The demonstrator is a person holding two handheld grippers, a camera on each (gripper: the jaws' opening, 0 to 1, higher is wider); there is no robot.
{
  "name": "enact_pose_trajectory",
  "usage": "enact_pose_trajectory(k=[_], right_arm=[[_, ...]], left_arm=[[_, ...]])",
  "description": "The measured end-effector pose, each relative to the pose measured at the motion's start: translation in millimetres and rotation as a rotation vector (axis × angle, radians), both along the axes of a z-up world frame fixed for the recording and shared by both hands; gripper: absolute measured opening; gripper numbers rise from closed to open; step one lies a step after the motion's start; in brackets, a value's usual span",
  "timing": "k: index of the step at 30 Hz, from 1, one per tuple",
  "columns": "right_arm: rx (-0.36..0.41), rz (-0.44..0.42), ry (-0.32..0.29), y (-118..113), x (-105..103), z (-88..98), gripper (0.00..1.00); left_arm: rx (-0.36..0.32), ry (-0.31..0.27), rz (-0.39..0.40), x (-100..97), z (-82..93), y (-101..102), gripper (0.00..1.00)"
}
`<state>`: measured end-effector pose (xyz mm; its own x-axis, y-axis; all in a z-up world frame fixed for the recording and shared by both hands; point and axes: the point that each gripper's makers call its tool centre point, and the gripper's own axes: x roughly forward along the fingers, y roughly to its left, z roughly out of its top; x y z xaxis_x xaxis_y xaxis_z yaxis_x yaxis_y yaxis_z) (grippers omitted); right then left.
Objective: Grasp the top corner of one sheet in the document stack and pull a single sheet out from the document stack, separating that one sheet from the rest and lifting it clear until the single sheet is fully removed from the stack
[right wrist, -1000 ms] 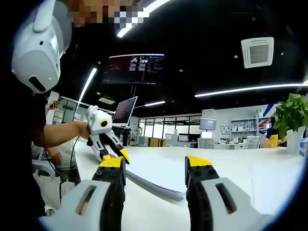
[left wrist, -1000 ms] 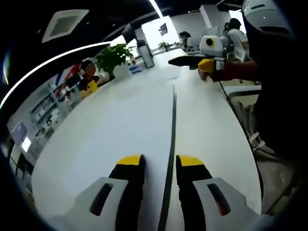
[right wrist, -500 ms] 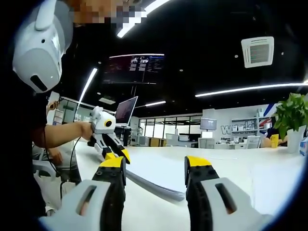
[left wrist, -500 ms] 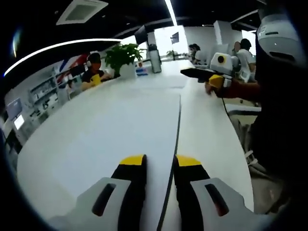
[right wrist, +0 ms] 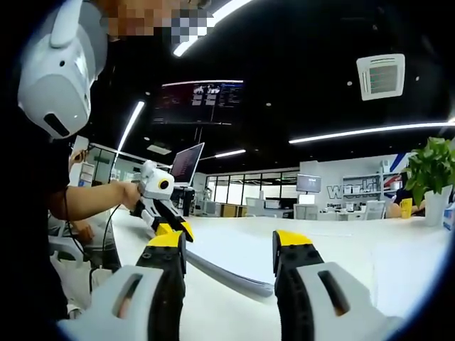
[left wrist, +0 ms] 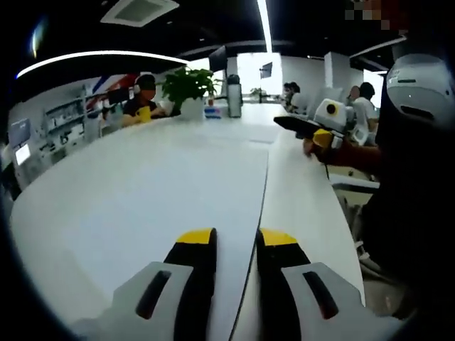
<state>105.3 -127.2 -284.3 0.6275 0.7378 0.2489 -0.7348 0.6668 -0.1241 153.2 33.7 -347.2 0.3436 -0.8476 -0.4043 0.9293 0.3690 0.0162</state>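
We see the left tool (left wrist: 236,238), yellow-tipped jaws narrowly apart, straddling the near edge of the thin white paper sheet stack (left wrist: 156,185) that lies flat on the long white tabletop (left wrist: 302,192); whether it pinches paper, we cannot tell. Right tool (right wrist: 229,241) stands wide, empty, low over the tabletop just beside the stack's corner. Green potted plant (left wrist: 186,85) sits beyond the stack's far end.

a long white table (left wrist: 306,206) carries the document stack (left wrist: 142,192) and a potted plant (left wrist: 188,89).
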Motion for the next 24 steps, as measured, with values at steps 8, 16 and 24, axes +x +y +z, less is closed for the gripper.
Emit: enact_pose_trajectory(k=[8,16,24], right_arm=[[-0.002,0.000,-0.001,0.0,-0.1,-0.4,0.48],[-0.005,-0.001,-0.001,0.2,0.0,-0.5,0.48],[-0.008,-0.010,-0.007,1.4,0.9,0.4,0.48]], left_arm=[[-0.116,0.085,0.004,0.8,2.5,0.7,0.23],[-0.161,0.111,-0.002,-0.2,4.4,-0.4,0.23],[-0.178,0.125,0.000,0.0,5.3,-0.7,0.21]])
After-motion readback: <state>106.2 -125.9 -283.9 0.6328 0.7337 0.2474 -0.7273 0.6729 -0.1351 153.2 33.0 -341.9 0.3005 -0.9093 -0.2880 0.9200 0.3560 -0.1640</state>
